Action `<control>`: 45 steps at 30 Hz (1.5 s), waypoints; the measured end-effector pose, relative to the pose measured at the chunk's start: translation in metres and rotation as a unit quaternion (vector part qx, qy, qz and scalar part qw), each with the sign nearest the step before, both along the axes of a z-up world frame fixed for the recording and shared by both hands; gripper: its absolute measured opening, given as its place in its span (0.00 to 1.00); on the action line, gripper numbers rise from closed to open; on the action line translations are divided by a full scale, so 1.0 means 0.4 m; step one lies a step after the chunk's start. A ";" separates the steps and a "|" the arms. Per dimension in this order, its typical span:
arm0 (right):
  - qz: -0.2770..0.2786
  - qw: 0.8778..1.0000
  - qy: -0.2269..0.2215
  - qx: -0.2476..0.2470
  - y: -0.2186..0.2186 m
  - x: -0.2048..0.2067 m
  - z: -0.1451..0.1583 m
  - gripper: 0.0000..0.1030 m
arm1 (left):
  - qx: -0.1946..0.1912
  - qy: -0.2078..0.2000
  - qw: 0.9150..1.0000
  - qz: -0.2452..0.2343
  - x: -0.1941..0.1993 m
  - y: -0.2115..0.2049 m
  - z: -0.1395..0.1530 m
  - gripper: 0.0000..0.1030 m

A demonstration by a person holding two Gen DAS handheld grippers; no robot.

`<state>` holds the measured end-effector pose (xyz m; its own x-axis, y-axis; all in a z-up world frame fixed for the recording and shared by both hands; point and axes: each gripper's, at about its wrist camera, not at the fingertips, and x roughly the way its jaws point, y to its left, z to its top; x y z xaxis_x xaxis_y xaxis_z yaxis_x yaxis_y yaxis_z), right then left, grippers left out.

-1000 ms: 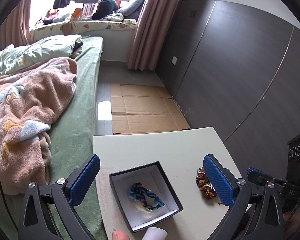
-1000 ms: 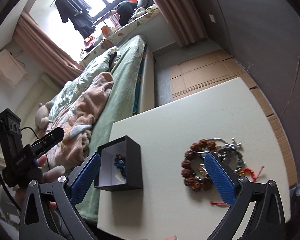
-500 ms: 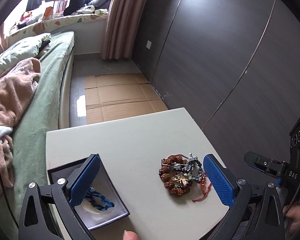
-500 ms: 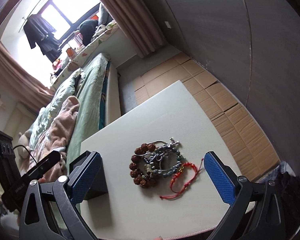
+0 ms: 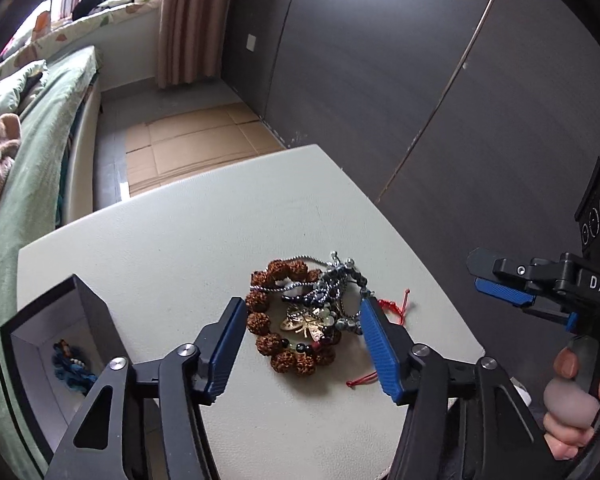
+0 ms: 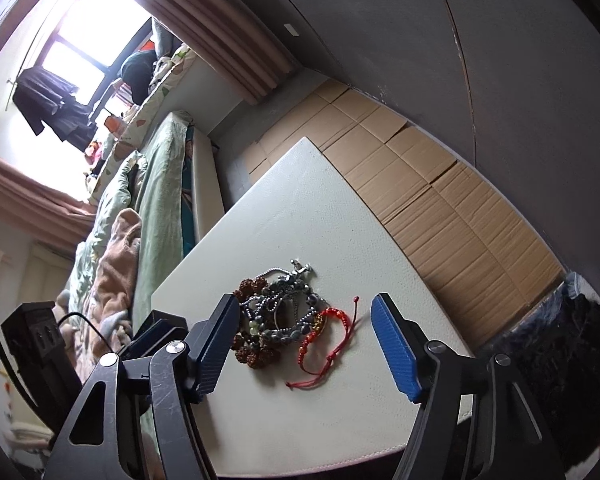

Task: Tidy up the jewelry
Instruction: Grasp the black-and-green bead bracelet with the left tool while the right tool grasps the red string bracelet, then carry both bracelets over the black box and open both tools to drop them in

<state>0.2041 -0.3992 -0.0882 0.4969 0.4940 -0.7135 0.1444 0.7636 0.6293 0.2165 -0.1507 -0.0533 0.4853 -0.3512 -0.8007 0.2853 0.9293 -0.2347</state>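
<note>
A pile of jewelry (image 5: 306,314) lies on the white table (image 5: 180,232): a brown bead bracelet (image 5: 268,344), silver and dark bead strands, a gold charm and a red cord bracelet (image 6: 324,336). My left gripper (image 5: 304,340) is open, its fingers either side of the pile just above it. My right gripper (image 6: 306,338) is open and also frames the pile (image 6: 278,312); it shows from the side in the left wrist view (image 5: 500,284). A black box (image 5: 52,344) at the left holds a blue bracelet (image 5: 70,366).
A bed with green sheets (image 5: 28,128) and a pink blanket (image 6: 112,256) runs along the table's left side. Flat cardboard (image 5: 196,140) covers the floor beyond the table. A dark wardrobe wall (image 5: 420,80) stands at the right.
Both grippers have swung from the box toward the jewelry pile and come closer to it. The left gripper's fingers have narrowed from wide open to a smaller gap around the pile.
</note>
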 end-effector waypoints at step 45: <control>0.100 0.950 0.060 -0.290 0.220 0.054 -0.113 0.17 | -0.116 0.031 0.992 0.032 0.034 0.113 0.022 0.08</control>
<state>0.2256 -0.3113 -0.1335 0.3331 0.0767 -0.9398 0.0039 0.9966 0.0827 0.2299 -0.1055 -0.0446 0.4651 -0.4987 -0.7314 0.2050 0.8644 -0.4591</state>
